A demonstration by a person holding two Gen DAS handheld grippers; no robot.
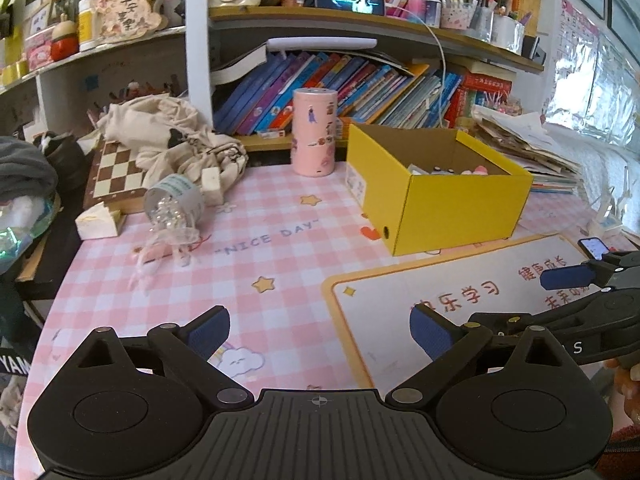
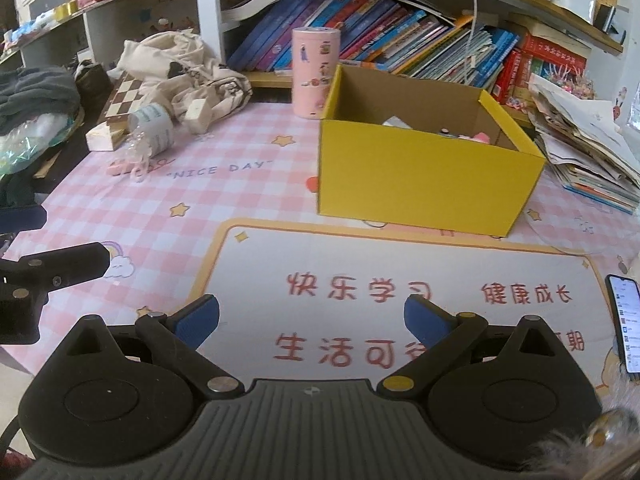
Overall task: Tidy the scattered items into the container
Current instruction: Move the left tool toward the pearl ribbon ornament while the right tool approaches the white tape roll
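Yellow cardboard formed the open box (image 2: 424,184), which was seen right of centre in the right wrist view and in the middle right of the left wrist view, standing on the pink checked tabletop (image 2: 248,200). A few small items (image 2: 472,134), pink and white, were visible inside it against the far right corner; what they were could not be told. Just behind the box's left corner a pink cylindrical tin (image 2: 314,70) stood upright. Further left, in the upper left of the frame, a clear jar (image 2: 154,128) lay on its side with its mouth toward the camera, and a crumpled clear wrapper with something pink (image 2: 130,166) lay beside it on the tabletop. A chessboard (image 2: 122,98) was partly covered by a beige cloth bag (image 2: 180,64) behind the jar. A white study mat (image 2: 400,292) with red characters lay in front of the box, and a lit phone (image 2: 624,328) was seen at the right edge.

The right claw (image 2: 312,322) was held over the mat with its blue pads wide apart and nothing between them. The left claw (image 1: 320,330) was likewise spread apart and empty, low over the tabletop at the mat's left border.
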